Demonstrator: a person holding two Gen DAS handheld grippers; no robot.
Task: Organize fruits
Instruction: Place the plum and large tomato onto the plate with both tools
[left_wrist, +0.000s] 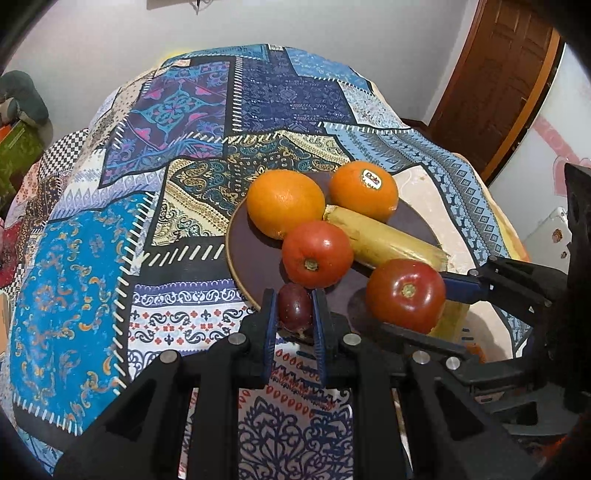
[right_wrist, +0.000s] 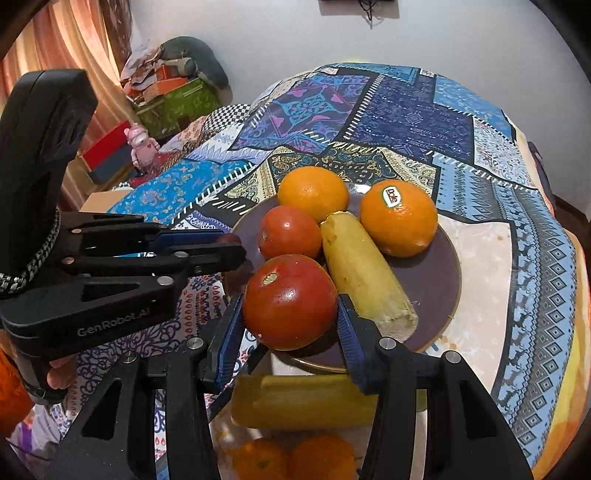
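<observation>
A dark plate (left_wrist: 255, 273) (right_wrist: 439, 280) on the patterned cloth holds two oranges (left_wrist: 284, 203) (left_wrist: 364, 190), a yellow banana piece (left_wrist: 388, 240) (right_wrist: 362, 273) and a red tomato (left_wrist: 317, 254) (right_wrist: 290, 230). My left gripper (left_wrist: 294, 308) is shut on a small dark purple fruit (left_wrist: 294, 306) at the plate's near rim. My right gripper (right_wrist: 291, 317) is shut on a second red tomato (right_wrist: 290, 301) (left_wrist: 406, 295) over the plate's near edge. The left gripper also shows in the right wrist view (right_wrist: 225, 245).
Another yellow banana piece (right_wrist: 303, 402) and two more oranges (right_wrist: 291, 459) lie on the table below my right gripper. The patchwork cloth (left_wrist: 129, 229) covers the round table. A wooden door (left_wrist: 495, 85) stands at the right; boxes and clutter (right_wrist: 170, 96) at the left.
</observation>
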